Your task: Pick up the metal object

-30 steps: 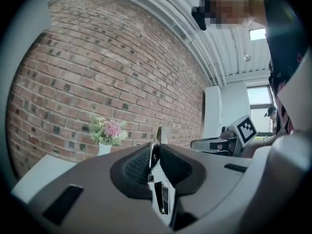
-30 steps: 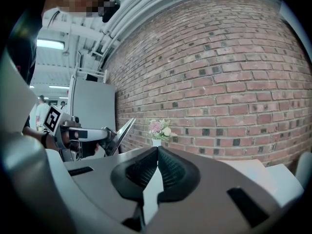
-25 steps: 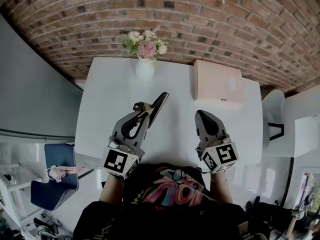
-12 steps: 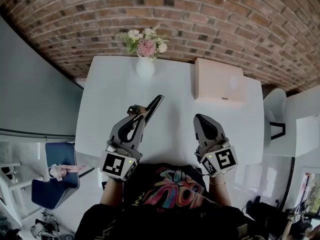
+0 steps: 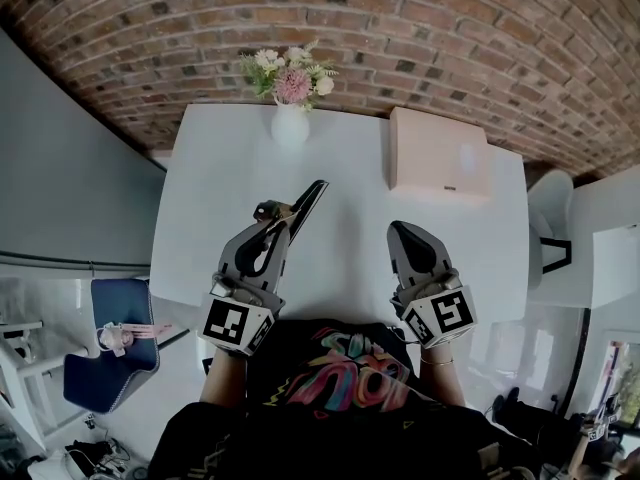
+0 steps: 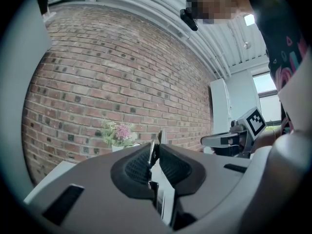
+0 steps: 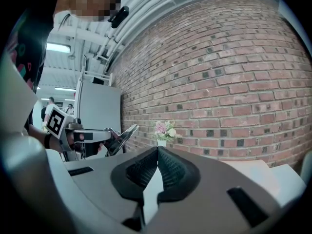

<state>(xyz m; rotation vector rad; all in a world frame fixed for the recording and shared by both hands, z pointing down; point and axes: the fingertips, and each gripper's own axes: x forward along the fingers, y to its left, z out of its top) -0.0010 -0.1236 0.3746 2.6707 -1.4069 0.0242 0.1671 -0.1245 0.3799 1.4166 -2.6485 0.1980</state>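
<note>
The metal object (image 5: 308,200) is a thin, dark, shiny flat piece that sticks up and forward out of my left gripper (image 5: 277,218). That gripper is shut on it and holds it in the air above the white table (image 5: 350,158). In the left gripper view the piece's edge (image 6: 152,152) stands clamped between the two ribbed pads (image 6: 173,167). My right gripper (image 5: 400,231) hovers to the right at the table's near side, shut with nothing in it; its pads (image 7: 170,172) meet at the tip. The right gripper view shows the metal object (image 7: 124,133) at the left.
A white vase of flowers (image 5: 289,120) stands at the table's far edge against the brick wall. A pale pink box (image 5: 438,163) sits at the far right. A blue chair (image 5: 112,340) is on the floor at left, a white chair (image 5: 550,230) at right.
My left gripper, still holding the metal object, has drifted slightly left and away from me. The right gripper has barely moved.
</note>
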